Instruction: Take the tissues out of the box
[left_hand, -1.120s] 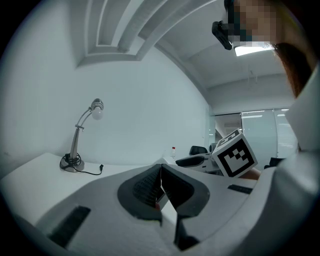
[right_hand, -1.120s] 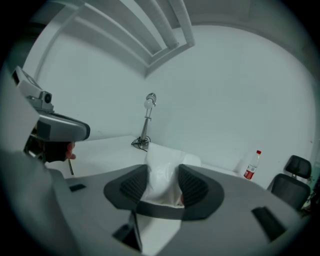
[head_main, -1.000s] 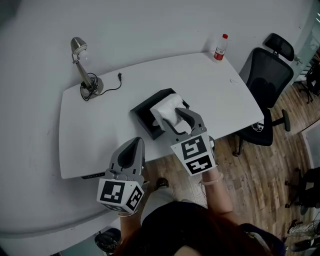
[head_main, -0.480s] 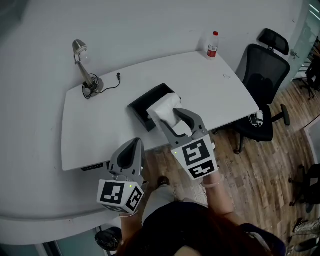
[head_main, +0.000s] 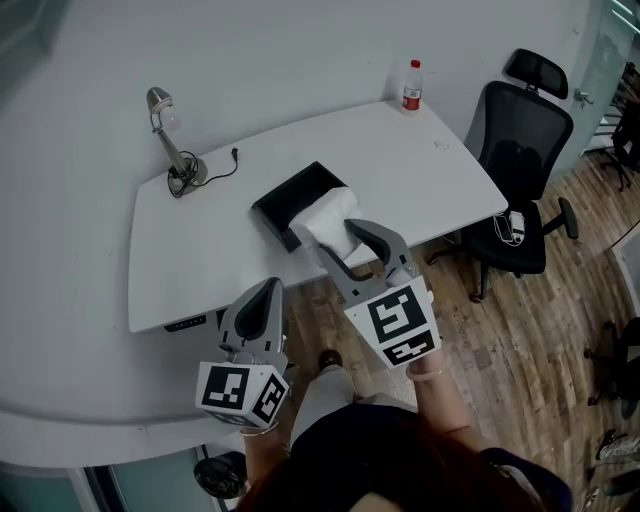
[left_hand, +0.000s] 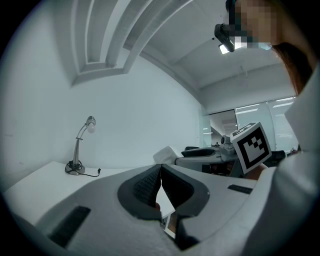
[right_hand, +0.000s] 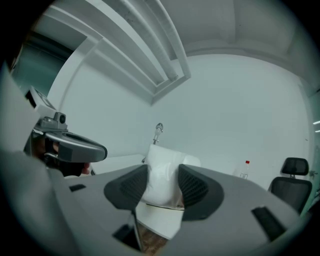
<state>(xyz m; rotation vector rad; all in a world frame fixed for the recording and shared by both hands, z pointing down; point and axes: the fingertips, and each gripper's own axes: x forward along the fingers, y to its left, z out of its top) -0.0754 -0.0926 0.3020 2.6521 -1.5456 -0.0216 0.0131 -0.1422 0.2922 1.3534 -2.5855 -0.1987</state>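
the white table (head_main: 200, 270) is spread ahead of both grippers, with its near edge just below and in front of their tips. on it the black box (head_main: 290, 192) is set at a slant. its long axis is seen to run from the far left to the near right in the head view, so it falls roughly in line with the way the right gripper (head_main: 338, 238) is pointed. the open near end of the box is turned toward that gripper.

the tissues (head_main: 328, 210) are found at that near end as a white wad, directly ahead of the right gripper and partly risen from the box. whether the wad's lower part is yet free of the box cannot be made out. in the right gripper view the wad is seen pinched between the two ribbed pads, so the right gripper is clamped on the tissues.

the left gripper (head_main: 268, 288) is held level, beside the right one and short of the table edge, well apart from the box. its jaws are pressed together with nothing between them.

the right gripper is judged much the nearer. the coming pull is judged to be best drawn back along the box's long axis and upward. since the box is not steadied by anything, it may be dragged along.
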